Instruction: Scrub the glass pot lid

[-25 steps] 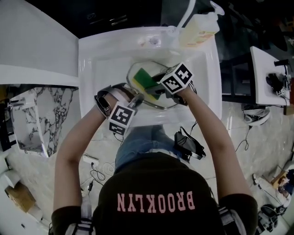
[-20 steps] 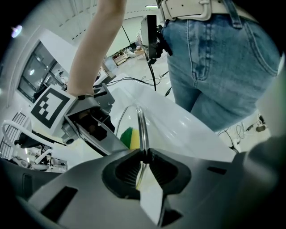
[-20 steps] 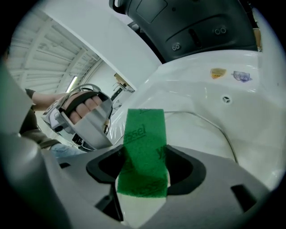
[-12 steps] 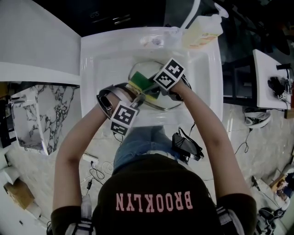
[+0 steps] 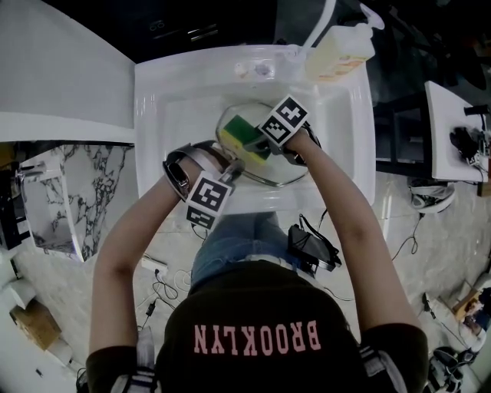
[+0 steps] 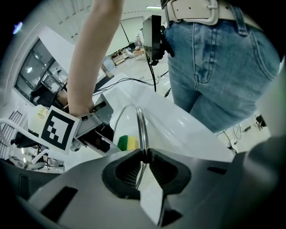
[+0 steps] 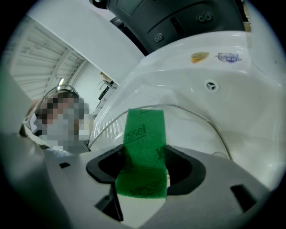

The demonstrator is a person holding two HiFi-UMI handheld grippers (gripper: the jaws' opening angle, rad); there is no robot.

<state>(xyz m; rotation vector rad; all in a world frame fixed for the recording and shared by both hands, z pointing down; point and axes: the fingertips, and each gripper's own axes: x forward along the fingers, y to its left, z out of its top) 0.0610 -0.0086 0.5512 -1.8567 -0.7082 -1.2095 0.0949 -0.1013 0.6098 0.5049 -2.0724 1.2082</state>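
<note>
**Lid gripped at the rim, sponge over the glass**

The lid (image 5: 232, 117) sits in the middle of the frame, inside the white sink (image 5: 165, 100). Your left gripper (image 5: 232, 167) reaches in from the lower left. Its jaws are closed on the lid's metal rim, which runs edge-on between them in the left gripper view. Your right gripper (image 5: 259, 143) comes in from the right. Its jaws are clamped on the sponge (image 5: 244, 132), green on one face and yellow on the other. In the right gripper view the green face stands up between the jaws, with the lid's curved edge just behind it. In the head view the sponge lies over the upper left part of the glass; you cannot tell there whether it touches. Both marker cubes sit close together above the basin. A soap bottle (image 5: 337, 50) stands on the sink's back edge at the upper right, beside the tap (image 5: 322, 19). Your jeans (image 6: 223, 67) fill the upper right of the left gripper view.
</note>
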